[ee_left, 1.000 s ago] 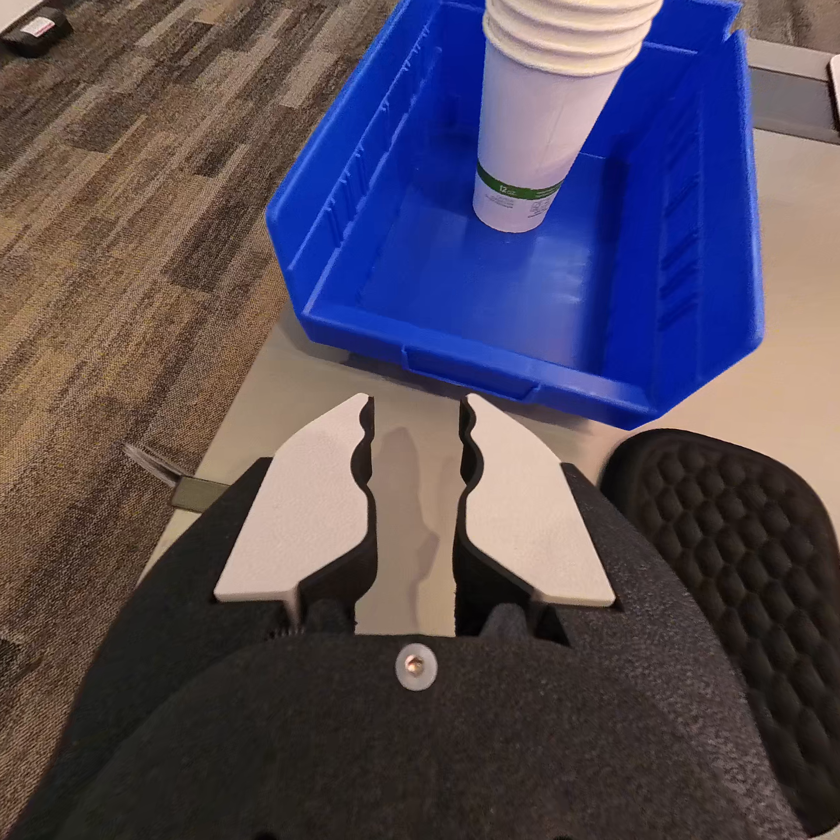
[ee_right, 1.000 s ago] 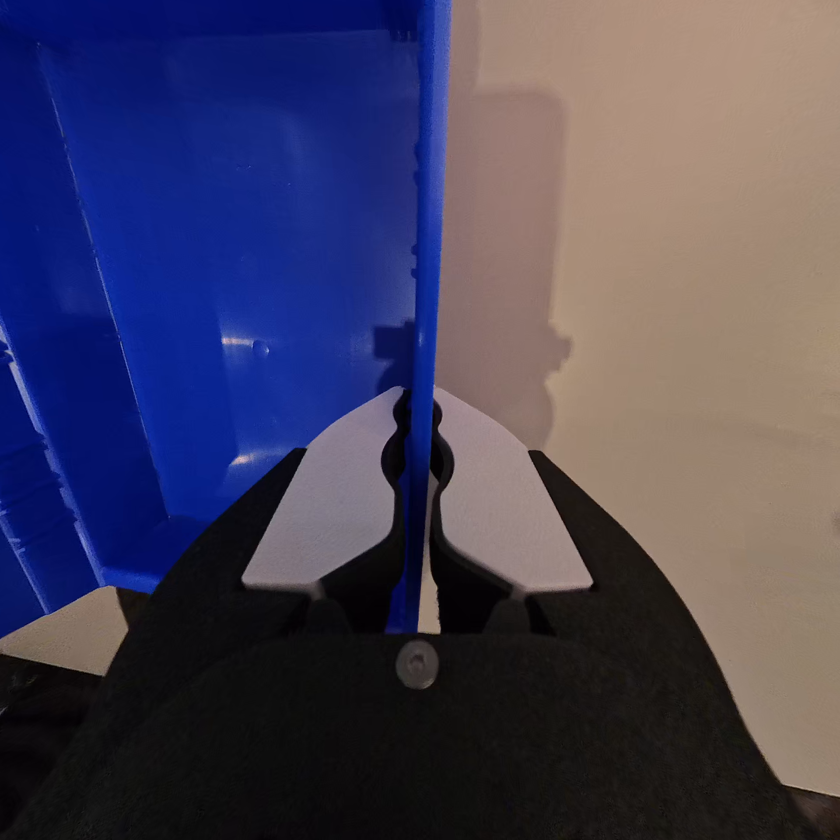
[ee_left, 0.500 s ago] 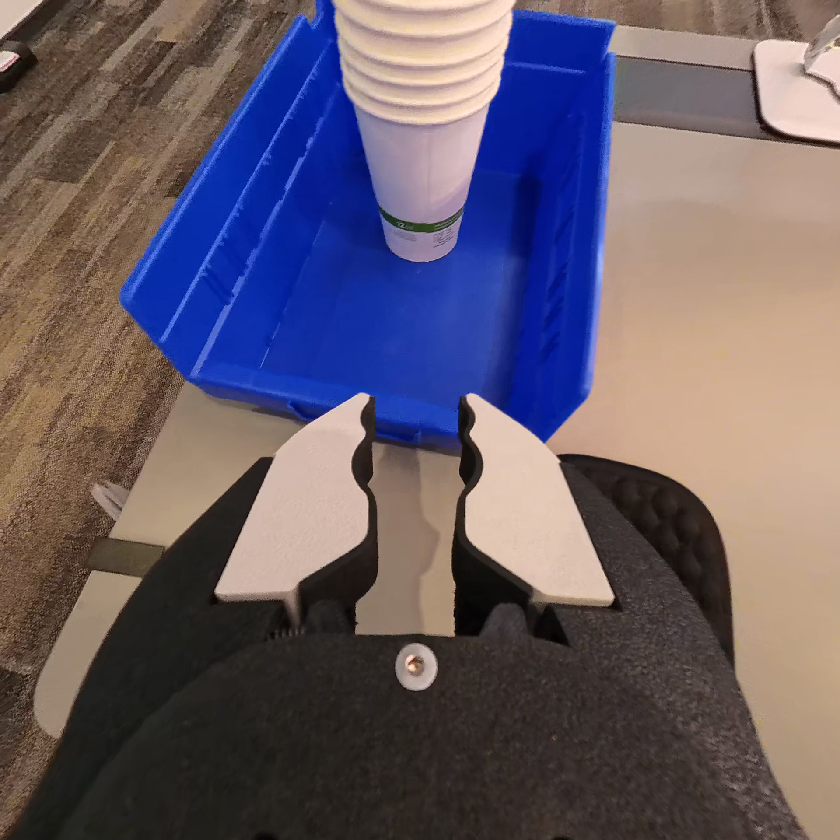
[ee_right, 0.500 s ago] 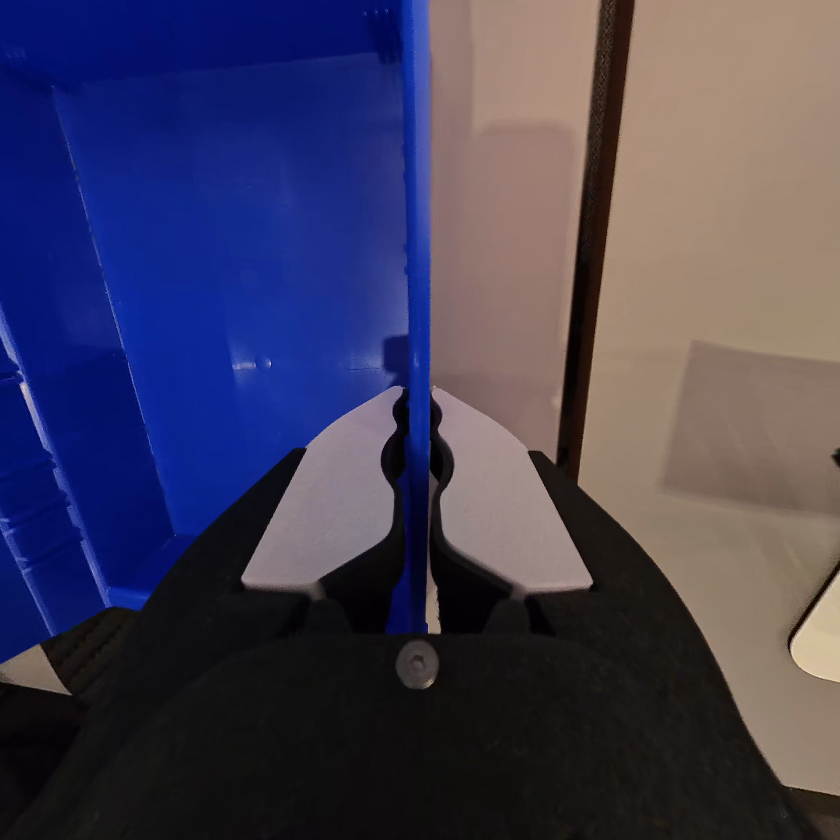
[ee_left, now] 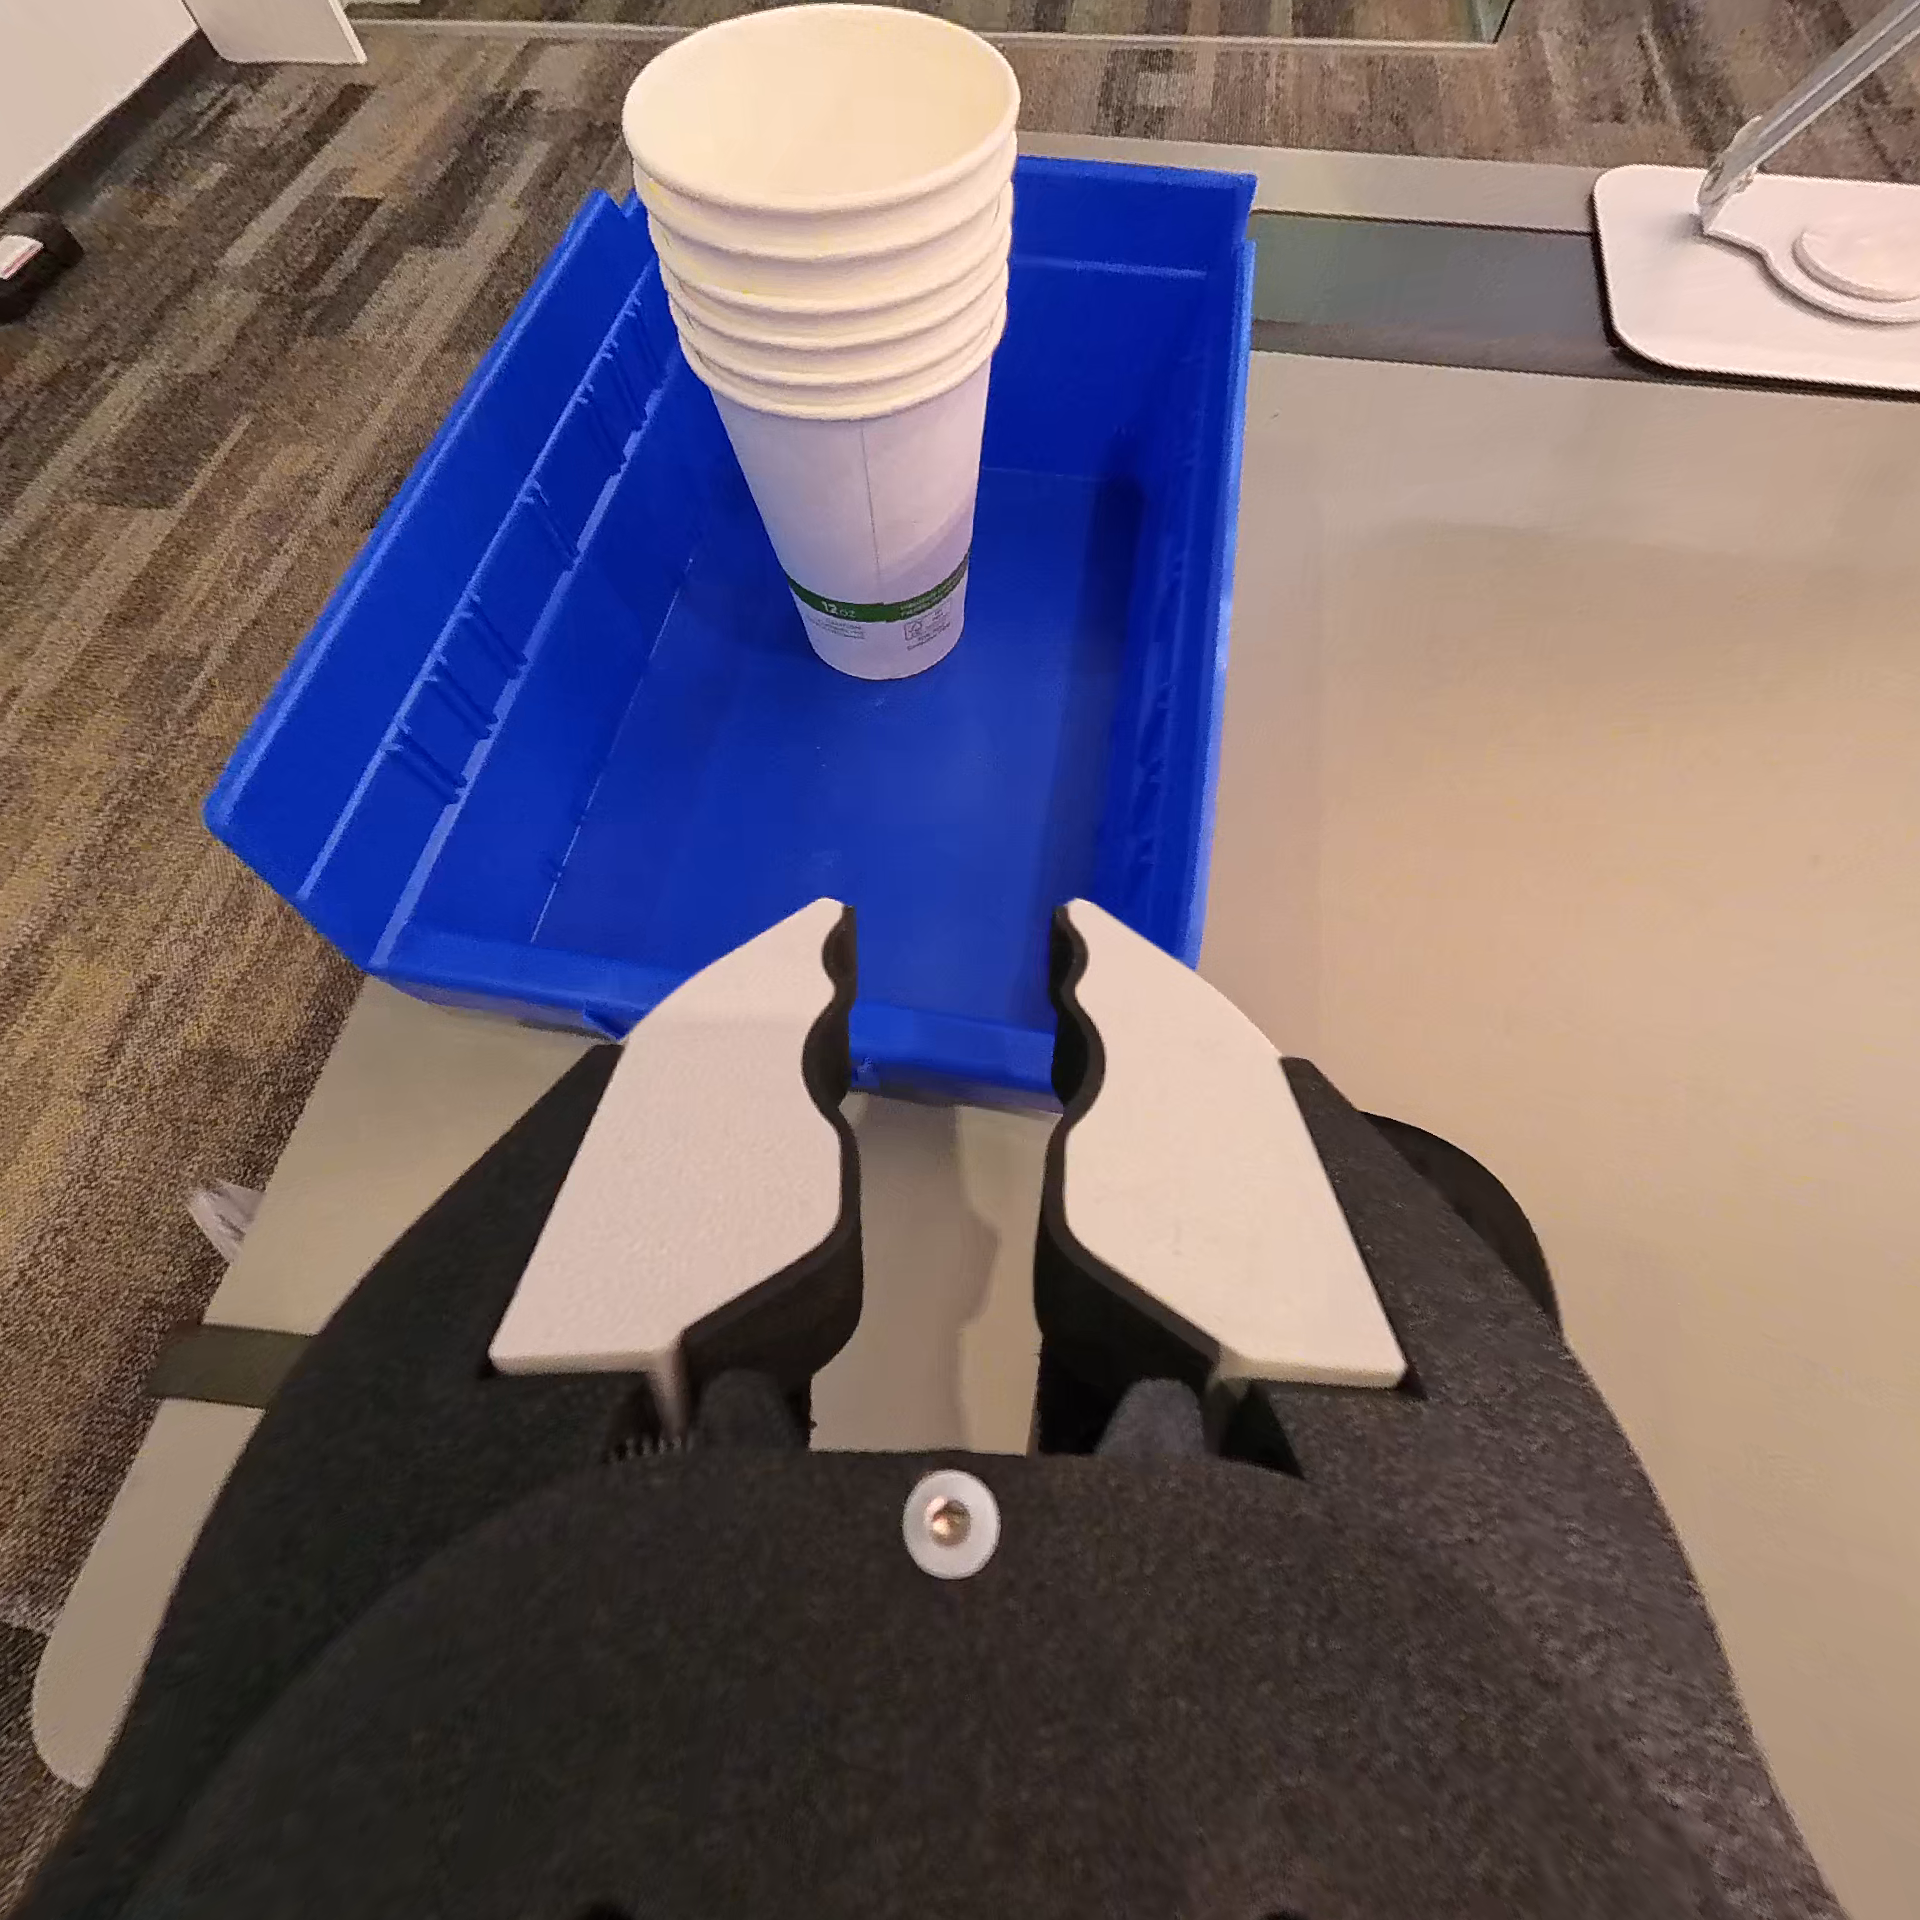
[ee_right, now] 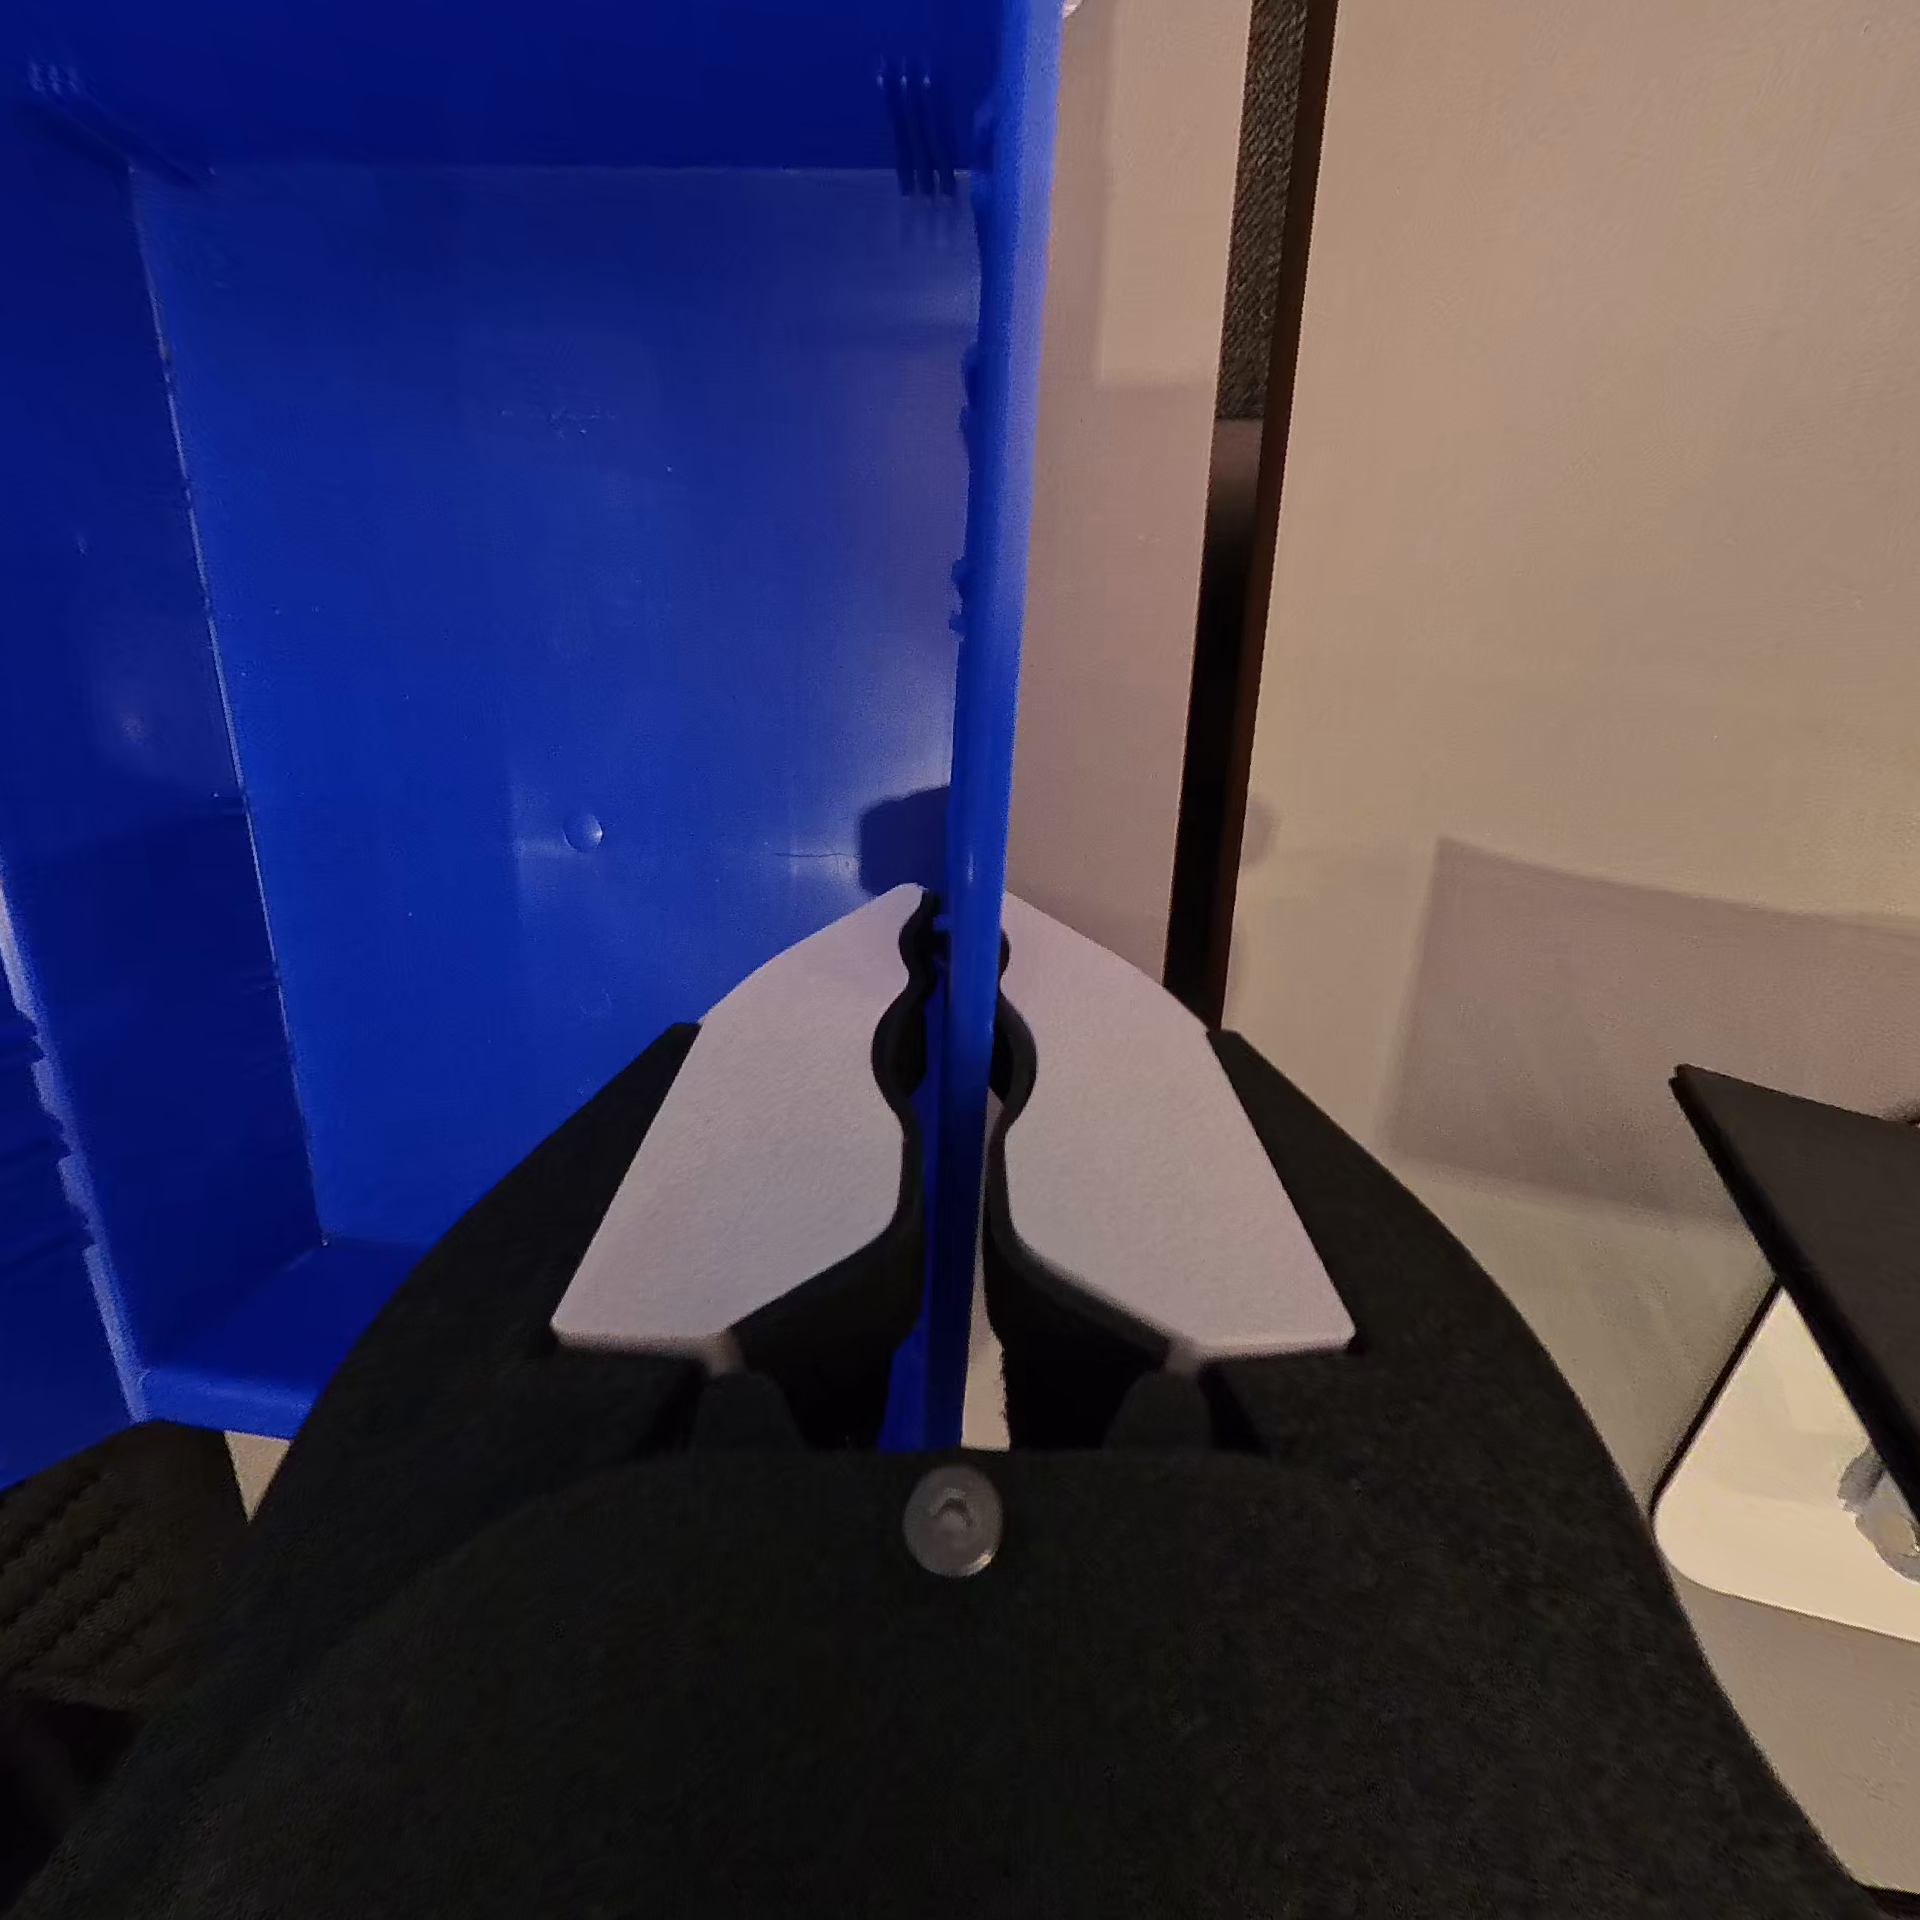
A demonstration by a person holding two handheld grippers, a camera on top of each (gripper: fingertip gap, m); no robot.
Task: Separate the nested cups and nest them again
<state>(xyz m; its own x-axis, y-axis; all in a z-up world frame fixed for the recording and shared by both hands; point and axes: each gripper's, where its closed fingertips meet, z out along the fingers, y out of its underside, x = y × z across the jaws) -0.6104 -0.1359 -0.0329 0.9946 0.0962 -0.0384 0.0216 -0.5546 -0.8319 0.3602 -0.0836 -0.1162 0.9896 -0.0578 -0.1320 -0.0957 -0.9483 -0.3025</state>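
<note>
My right gripper, grey-fingered on a black foam body, is clamped on the thin side wall of the blue plastic bin, one finger inside the bin and one outside. The bin's bare blue floor fills the left. On the beige bench to the right, near its right edge, sits a white flat base under a dark slanted panel.

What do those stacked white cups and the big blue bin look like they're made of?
The stacked cups look like paper: matte white walls, thin rolled rims, a vertical side seam and a printed green band near the base. The blue bin looks like moulded plastic: uniform colour, a slight sheen, moulded ribs along its thin walls. The right gripper is clamped on one of those walls.
</note>
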